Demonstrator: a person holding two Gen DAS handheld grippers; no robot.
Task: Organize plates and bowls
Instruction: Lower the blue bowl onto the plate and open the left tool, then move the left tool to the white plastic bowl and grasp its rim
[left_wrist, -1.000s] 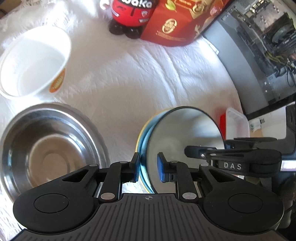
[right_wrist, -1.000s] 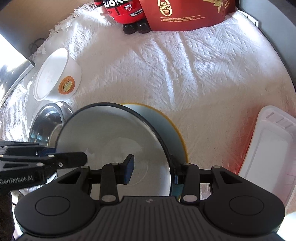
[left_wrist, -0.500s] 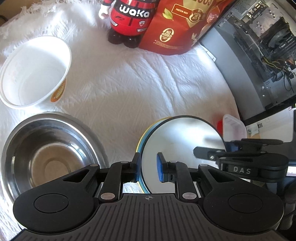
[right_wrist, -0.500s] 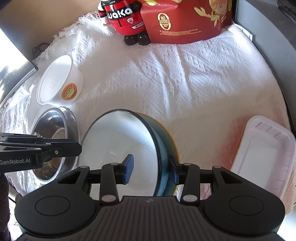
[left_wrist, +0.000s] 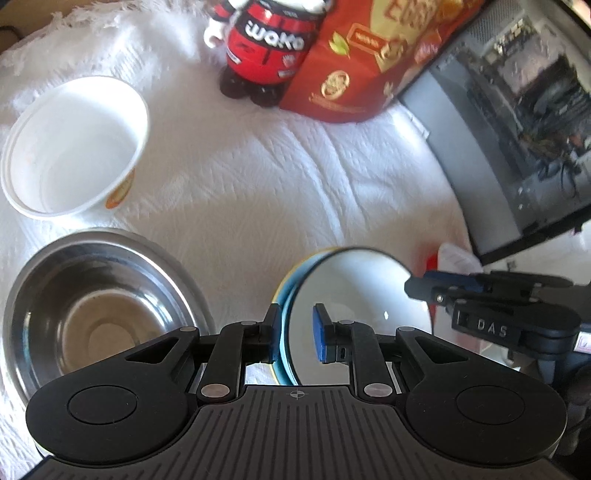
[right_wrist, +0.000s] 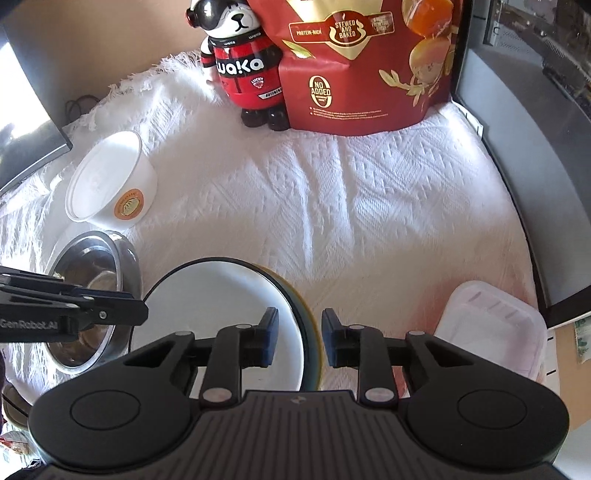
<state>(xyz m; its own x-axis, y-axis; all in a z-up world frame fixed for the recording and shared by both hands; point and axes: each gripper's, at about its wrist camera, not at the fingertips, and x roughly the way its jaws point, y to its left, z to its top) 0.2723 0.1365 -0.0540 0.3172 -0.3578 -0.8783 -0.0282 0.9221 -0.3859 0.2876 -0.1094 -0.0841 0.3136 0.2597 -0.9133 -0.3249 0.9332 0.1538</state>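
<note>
both tools straddle the rim of the stacked plates (right_wrist: 229, 314) at lower centre on the desk. the right tool (right_wrist: 295, 341) has just closed onto the right edge; the left tool (left_wrist: 295, 338) clamps the opposite edge. the steel bowl (left_wrist: 96, 310) lies further left, nearer the left tool.
</note>
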